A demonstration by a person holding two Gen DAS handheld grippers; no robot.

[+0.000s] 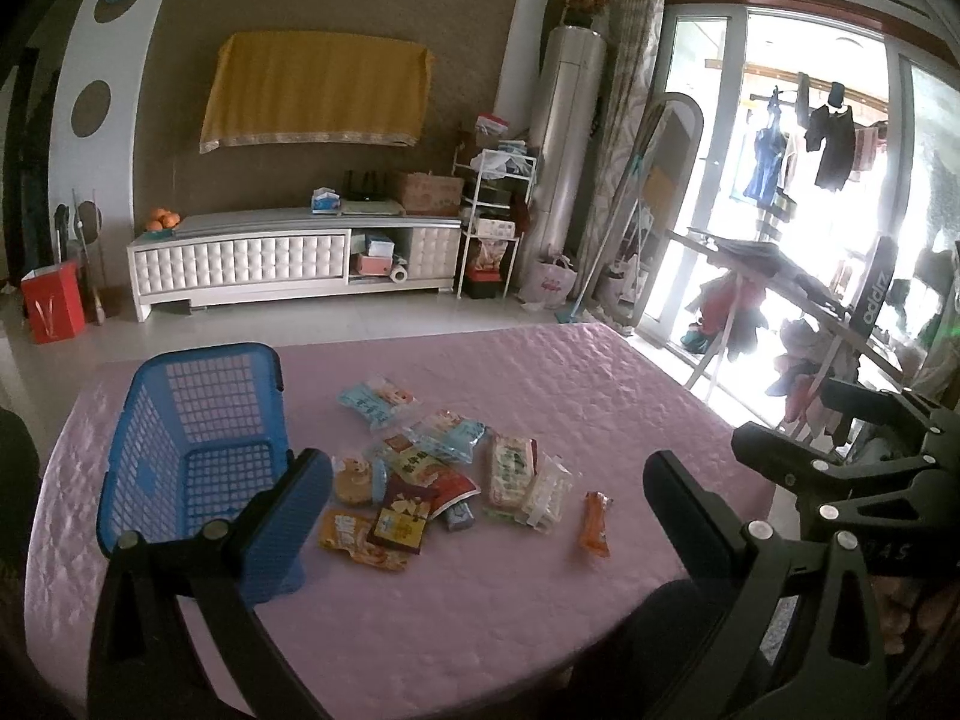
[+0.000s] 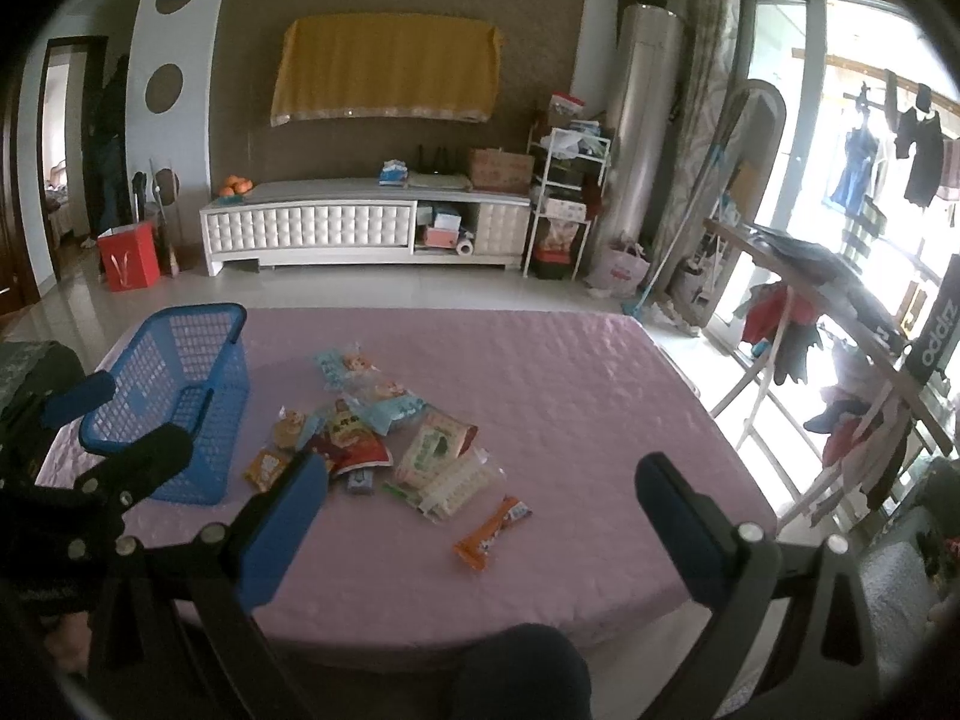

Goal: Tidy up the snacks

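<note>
Crinkly foil and plastic snack packets (image 1: 432,474) lie heaped mid-tabletop (image 1: 540,600) on the pink quilted cover, just right of the empty blue basket (image 1: 198,450); an orange stick pack (image 2: 492,531) sits apart, nearest the right gripper (image 2: 480,534). Both it and the left gripper (image 1: 480,516) hover above the near edge with jaws spread wide, holding nothing. These packs look light, soft and slippery, some likely brittle inside, so pinching a flat sealed edge or narrow middle gently seems safest.
</note>
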